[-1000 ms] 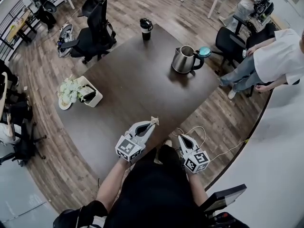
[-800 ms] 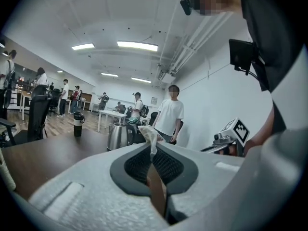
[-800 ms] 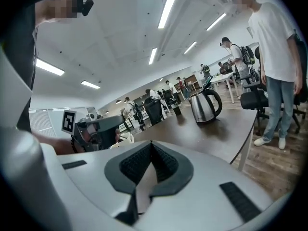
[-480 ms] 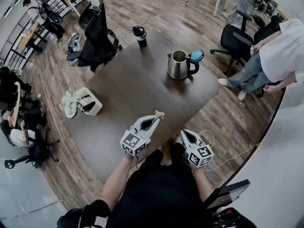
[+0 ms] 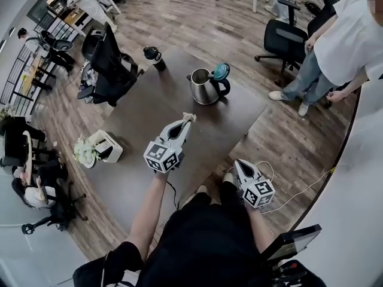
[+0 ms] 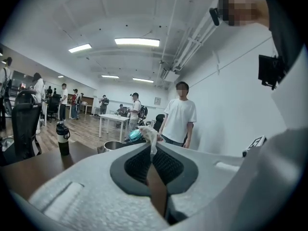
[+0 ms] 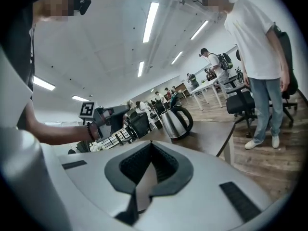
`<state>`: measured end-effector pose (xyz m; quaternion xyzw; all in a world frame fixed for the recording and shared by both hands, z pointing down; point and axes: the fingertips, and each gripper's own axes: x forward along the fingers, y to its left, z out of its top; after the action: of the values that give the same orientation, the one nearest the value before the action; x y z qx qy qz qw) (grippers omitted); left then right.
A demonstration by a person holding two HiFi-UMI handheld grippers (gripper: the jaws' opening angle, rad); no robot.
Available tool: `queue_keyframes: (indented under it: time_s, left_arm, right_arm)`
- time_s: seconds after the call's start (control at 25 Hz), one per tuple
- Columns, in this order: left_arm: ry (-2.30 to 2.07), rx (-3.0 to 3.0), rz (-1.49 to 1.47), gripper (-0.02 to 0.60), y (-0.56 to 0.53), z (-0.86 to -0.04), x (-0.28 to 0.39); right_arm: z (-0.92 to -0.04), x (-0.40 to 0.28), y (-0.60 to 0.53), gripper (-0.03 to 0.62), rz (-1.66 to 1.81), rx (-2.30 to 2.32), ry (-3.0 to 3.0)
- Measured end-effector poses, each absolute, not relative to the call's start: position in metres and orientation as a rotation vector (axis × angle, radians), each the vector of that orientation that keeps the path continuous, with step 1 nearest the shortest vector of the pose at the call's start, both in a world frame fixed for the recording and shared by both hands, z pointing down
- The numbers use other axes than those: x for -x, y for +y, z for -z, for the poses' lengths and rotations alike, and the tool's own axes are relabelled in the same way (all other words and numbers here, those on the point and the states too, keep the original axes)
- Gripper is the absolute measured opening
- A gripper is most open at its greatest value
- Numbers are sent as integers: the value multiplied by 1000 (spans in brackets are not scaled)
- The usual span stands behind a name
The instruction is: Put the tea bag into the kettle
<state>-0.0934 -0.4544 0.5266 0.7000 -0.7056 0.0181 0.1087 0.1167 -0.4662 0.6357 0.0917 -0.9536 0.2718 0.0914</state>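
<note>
While the person stands at the near edge of a dark table (image 5: pixel 137 178), the head view shows the left gripper (image 5: pixel 186 121) held out over the tabletop, jaws pinched together on a pale tea bag (image 5: pixel 191 117) that pokes out at the tips. A steel kettle (image 5: pixel 203 88) stands just beyond, apart from the bag, its teal lid (image 5: pixel 221 72) flipped open. A black tumbler (image 5: pixel 152 55) sits by the far edge and a white flower box (image 5: pixel 108 147) at the left edge; bare tabletop lies between the gripper and the kettle. The right gripper (image 5: pixel 242 165) hangs off the table's near corner, over wood floor and a pale cable (image 5: pixel 299 190).

In the left gripper view, the left gripper (image 6: pixel 152 147) is clamped on the tea bag (image 6: pixel 147 134), with the kettle's open rim (image 6: pixel 114 144) directly behind and the tumbler (image 6: pixel 62 138) off to the left.

In the right gripper view, the right gripper (image 7: pixel 150 147) has its jaws together with nothing between them; the kettle (image 7: pixel 174 123) stands ahead near the table edge (image 7: pixel 226 143).
</note>
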Motion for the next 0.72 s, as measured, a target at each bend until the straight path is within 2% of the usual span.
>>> queue_keyframes:
  time_s: [0.28,0.72]
  left_arm:
    - [-2131,-2024,-105,8,-519,-506,142]
    - [-2116,-1862,-114,8,-575,-553,207]
  right_arm:
    - [-642,-138,-502,6,-841,-367,-2834]
    - [-665,-155,-525,6,-880,-455,-2794]
